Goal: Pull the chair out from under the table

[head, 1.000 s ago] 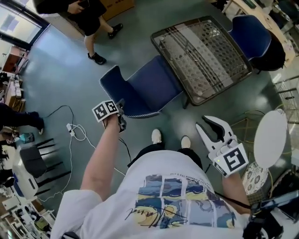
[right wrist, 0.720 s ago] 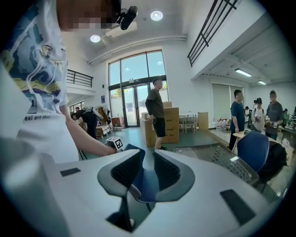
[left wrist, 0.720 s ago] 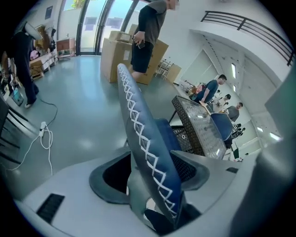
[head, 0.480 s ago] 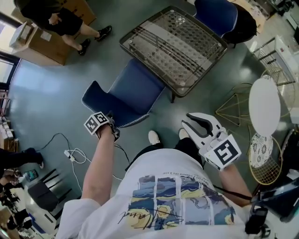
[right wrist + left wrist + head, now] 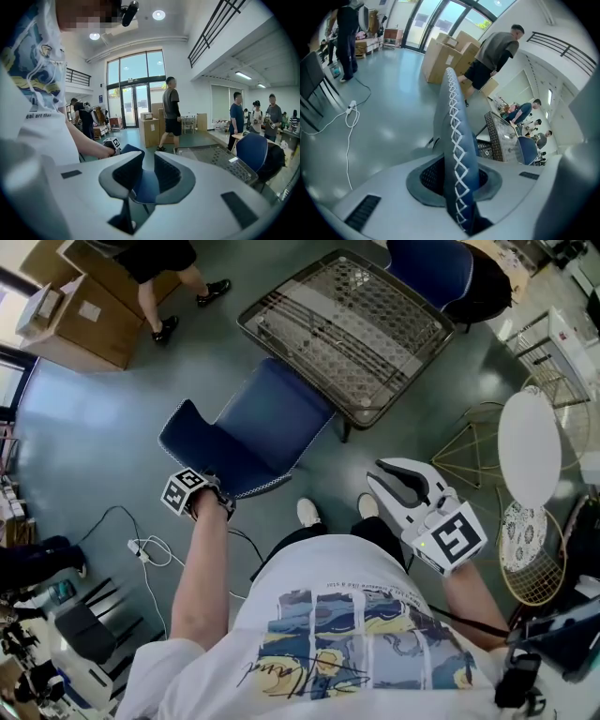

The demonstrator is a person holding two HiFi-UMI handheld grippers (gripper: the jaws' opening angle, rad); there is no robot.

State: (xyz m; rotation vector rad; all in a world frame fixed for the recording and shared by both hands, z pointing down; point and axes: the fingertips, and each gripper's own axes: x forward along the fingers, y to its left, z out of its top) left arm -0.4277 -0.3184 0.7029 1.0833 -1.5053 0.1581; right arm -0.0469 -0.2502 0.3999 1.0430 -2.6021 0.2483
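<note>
Grey floor [image 5: 103, 418] bears a mesh table [image 5: 347, 320] and blue chair [image 5: 267, 418]. The left gripper [image 5: 217, 501], lower than before, is closing on the backrest [image 5: 192, 432]. The right gripper [image 5: 386, 482] gapes empty.

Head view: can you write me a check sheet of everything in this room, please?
Surface: smooth grey-green floor.
Job's things: blue chair, its seat front tucked at the edge of the mesh-topped table.
Clutter: cardboard boxes, round white side table, second blue chair.
Grippers: left gripper closing, with the blue chair's stitched back edge between its jaws; right gripper open and empty.
Cables: white cable with power strip lying on the floor.
Surroundings: a person stands by the cardboard boxes.
</note>
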